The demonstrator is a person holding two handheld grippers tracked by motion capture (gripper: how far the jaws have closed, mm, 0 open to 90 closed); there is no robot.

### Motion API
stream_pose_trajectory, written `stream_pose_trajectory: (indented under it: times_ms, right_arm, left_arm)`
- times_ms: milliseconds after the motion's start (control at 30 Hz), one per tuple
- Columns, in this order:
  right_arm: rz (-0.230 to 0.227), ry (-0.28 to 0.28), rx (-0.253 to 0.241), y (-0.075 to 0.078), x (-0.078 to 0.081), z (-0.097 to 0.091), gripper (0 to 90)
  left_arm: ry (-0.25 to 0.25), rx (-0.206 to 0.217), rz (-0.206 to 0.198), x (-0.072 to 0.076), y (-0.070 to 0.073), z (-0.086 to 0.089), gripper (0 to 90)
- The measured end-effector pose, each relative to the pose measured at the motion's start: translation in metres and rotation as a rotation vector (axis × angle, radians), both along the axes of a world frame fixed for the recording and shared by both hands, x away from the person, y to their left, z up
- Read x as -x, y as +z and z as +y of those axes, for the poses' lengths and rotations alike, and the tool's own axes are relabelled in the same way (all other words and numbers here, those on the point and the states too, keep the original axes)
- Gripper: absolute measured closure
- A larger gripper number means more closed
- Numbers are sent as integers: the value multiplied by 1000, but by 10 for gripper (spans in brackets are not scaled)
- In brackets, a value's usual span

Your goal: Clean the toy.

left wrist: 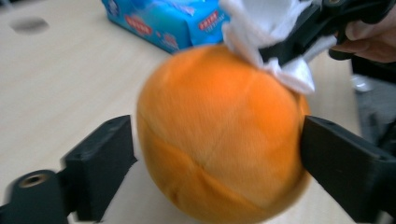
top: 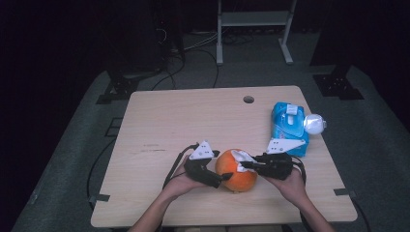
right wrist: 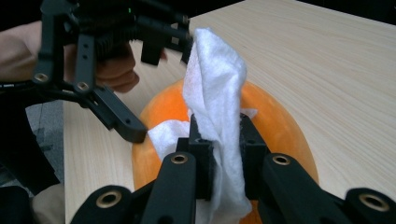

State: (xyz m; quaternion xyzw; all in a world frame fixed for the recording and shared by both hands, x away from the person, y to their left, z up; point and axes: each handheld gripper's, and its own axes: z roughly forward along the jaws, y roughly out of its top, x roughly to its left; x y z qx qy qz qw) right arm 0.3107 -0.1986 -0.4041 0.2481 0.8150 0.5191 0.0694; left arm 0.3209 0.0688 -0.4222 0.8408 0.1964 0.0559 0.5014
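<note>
A blue pack of wet wipes (top: 289,127) lies near the right edge of the light wooden table (top: 164,121), its white flip lid facing up. A small white round object (top: 314,123) rests just beside the pack, at the table's right edge. A round cable hole (top: 248,99) sits near the far edge. A grey metal stand (top: 254,21) rises beyond, with black cables (top: 193,46) on the floor.

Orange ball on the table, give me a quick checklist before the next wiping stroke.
1. White wipe clamped in the right tongs: ok.
2. Wipe touching the round orange plush ball: ok.
3. Left tongs straddling the ball: ok; the far pad touches, whether both press: cannot tell.
4. Ball resting on the light wooden table: ok.
5. Blue pack of wipes clear of both hands: ok.
6. Wipe damp enough: cannot tell.
</note>
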Motion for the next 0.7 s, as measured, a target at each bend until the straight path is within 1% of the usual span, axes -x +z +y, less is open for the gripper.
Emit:
stream_pose_trajectory:
  times_ms: [33, 67, 100, 133, 167, 233, 267, 300, 367, 433, 467, 500, 533, 600, 633, 667, 700]
  right_arm:
    - [2, -3, 3, 0, 0, 0, 793]
    - [-2, -6, 6, 1, 0, 1, 793]
    - [-11, -9, 10, 3, 1, 1, 793]
    - [-18, -11, 10, 5, 3, 2, 794]
    - [-36, -8, 13, 8, 6, 5, 794]
    - [-53, 9, 12, 11, 11, 10, 794]
    - [-60, 25, 5, 13, 13, 13, 794]
    - [-66, 37, 8, 14, 15, 15, 794]
    - [-75, 41, 20, 15, 16, 17, 794]
    - [-67, 36, 16, 15, 14, 14, 794]
    - [-64, 28, 17, 15, 12, 12, 794]
    - [-64, 15, 23, 15, 11, 8, 794]
    - [-63, 7, 27, 14, 10, 6, 795]
    - [-55, -9, 23, 13, 8, 1, 794]
    - [-49, -13, 16, 13, 7, 0, 794]
    - [-48, -15, 18, 13, 7, 0, 794]
    - [-52, -17, 20, 14, 7, 1, 794]
  left_arm:
    - [3, -10, -28, 2, -1, -2, 191]
    - [1, -25, -44, 4, 0, -4, 219]
    - [-2, -31, -50, 5, 2, -5, 228]
    - [-1, -39, -68, 6, 4, -7, 233]
    - [-6, -43, -80, 8, 4, -9, 235]
    - [-16, -55, -105, 12, 6, -13, 235]
    - [-26, -69, -127, 14, 7, -15, 234]
    - [-33, -82, -150, 17, 8, -16, 235]
    - [-37, -88, -162, 18, 8, -17, 235]
    - [-40, -72, -159, 18, 7, -15, 234]
    - [-33, -58, -143, 16, 7, -14, 225]
    - [-25, -46, -131, 14, 6, -12, 197]
    - [-10, -29, -110, 12, 6, -11, 174]
    - [8, -7, -40, 6, 3, -11, 134]
    - [3, 8, -17, 5, 1, -11, 150]
    - [2, 14, -19, 6, 0, -11, 190]
    - [3, 8, -37, 7, 0, -12, 215]
